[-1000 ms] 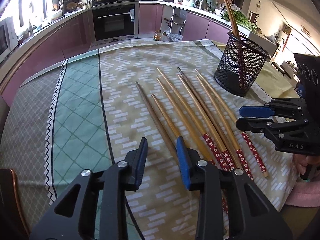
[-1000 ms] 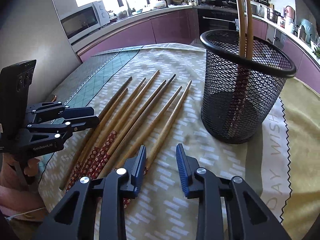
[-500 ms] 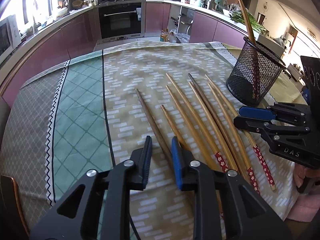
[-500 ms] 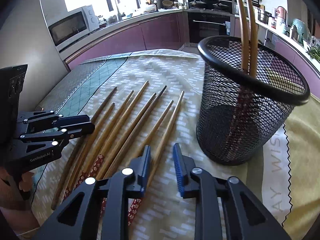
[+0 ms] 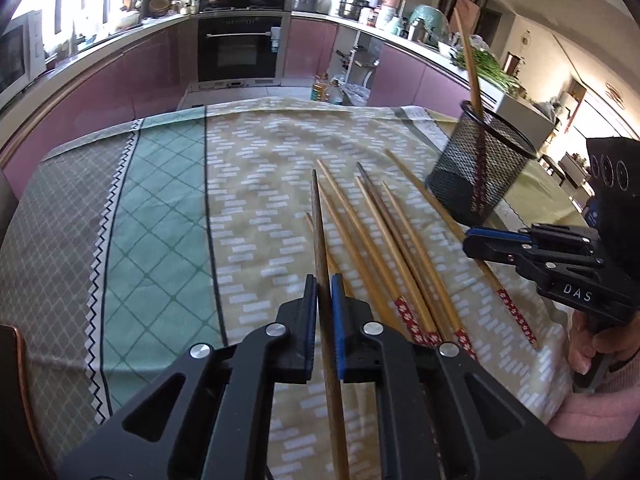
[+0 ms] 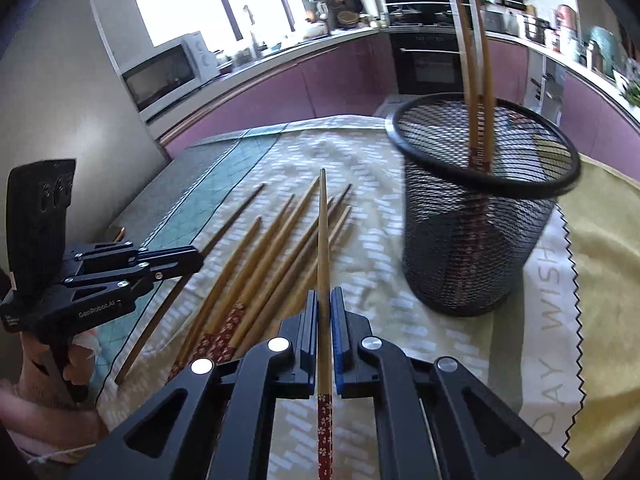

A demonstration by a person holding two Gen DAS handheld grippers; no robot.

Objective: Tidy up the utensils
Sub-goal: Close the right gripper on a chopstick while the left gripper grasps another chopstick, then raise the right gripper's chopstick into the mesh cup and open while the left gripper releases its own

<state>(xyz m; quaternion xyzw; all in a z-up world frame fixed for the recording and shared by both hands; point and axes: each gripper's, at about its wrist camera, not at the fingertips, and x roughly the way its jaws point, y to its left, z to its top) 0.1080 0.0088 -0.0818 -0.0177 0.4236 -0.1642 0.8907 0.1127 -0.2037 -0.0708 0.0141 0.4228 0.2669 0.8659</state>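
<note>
I've got 2 chopsticks point(image 6: 476, 60) in the mesh cup point(image 6: 480, 240), both grippers, left point(image 5: 324, 308) and right point(image 6: 325, 320), each clamping 1 more, roughly 6 loose chopsticks point(image 5: 384, 240) left on the tablecloth point(image 5: 160, 220).

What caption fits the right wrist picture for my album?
Right gripper pinching a flower-patterned chopstick, lifted beside the black mesh holder.
</note>
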